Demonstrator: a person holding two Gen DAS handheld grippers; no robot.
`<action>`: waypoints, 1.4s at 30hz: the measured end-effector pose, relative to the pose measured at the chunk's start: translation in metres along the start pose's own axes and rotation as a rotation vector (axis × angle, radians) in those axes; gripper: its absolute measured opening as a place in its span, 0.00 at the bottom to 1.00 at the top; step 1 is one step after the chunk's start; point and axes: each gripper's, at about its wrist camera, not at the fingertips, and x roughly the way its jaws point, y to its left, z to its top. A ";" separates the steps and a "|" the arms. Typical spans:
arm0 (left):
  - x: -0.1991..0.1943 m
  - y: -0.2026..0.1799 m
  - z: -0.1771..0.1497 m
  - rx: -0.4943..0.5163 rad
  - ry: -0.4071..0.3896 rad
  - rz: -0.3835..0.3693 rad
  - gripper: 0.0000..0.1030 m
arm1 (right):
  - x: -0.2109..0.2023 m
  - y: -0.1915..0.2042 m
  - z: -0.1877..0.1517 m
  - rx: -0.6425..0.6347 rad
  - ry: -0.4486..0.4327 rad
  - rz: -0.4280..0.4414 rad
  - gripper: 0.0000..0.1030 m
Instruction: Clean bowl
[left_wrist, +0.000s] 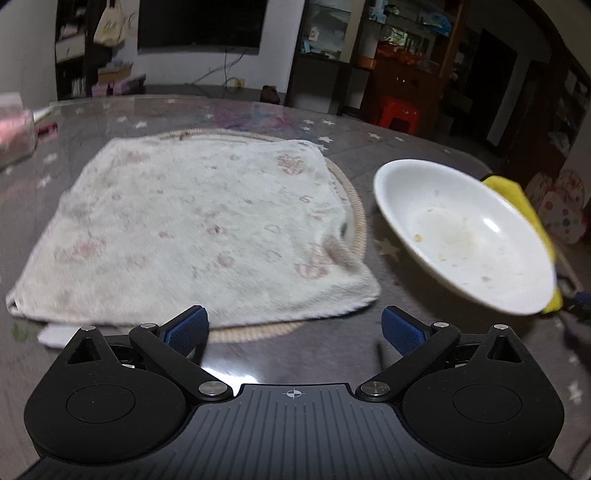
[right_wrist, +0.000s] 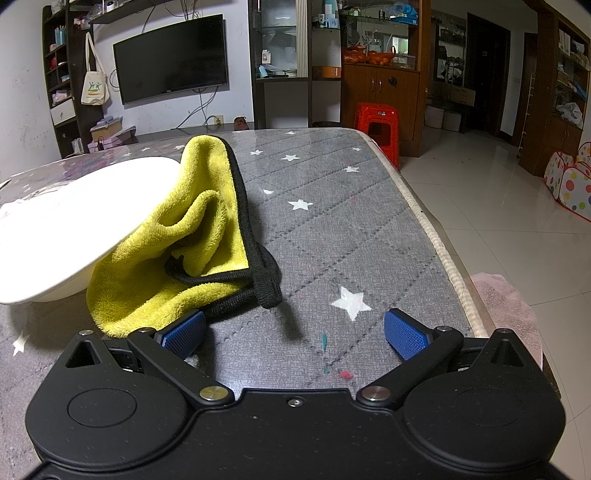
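Observation:
A white bowl (left_wrist: 465, 236) with food smears inside sits tilted on the grey star-patterned table, propped on a yellow cloth (left_wrist: 524, 206). In the right wrist view the bowl (right_wrist: 70, 218) lies at the left and the yellow cloth with black edging (right_wrist: 177, 258) is bunched under its rim. My left gripper (left_wrist: 293, 328) is open and empty, hovering over the table in front of a white towel (left_wrist: 199, 229), with the bowl to its right. My right gripper (right_wrist: 293, 332) is open and empty, its left finger close to the cloth's near edge.
The white towel lies on a round rope mat (left_wrist: 351, 199). A pink box (left_wrist: 14, 133) stands at the table's far left. The table's right edge (right_wrist: 439, 240) drops to a tiled floor; a pink cloth (right_wrist: 506, 302) lies beside it. A red stool (right_wrist: 376, 129) stands beyond.

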 end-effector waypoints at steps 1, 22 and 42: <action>-0.002 -0.003 0.001 -0.014 0.010 -0.009 0.99 | 0.000 -0.001 0.000 0.001 0.000 0.001 1.00; -0.026 -0.072 -0.003 0.243 -0.073 -0.037 0.85 | -0.010 0.006 -0.004 -0.011 -0.020 0.025 1.00; -0.017 -0.119 -0.009 0.506 -0.090 -0.159 0.61 | -0.045 0.064 0.004 -0.235 -0.108 0.211 0.95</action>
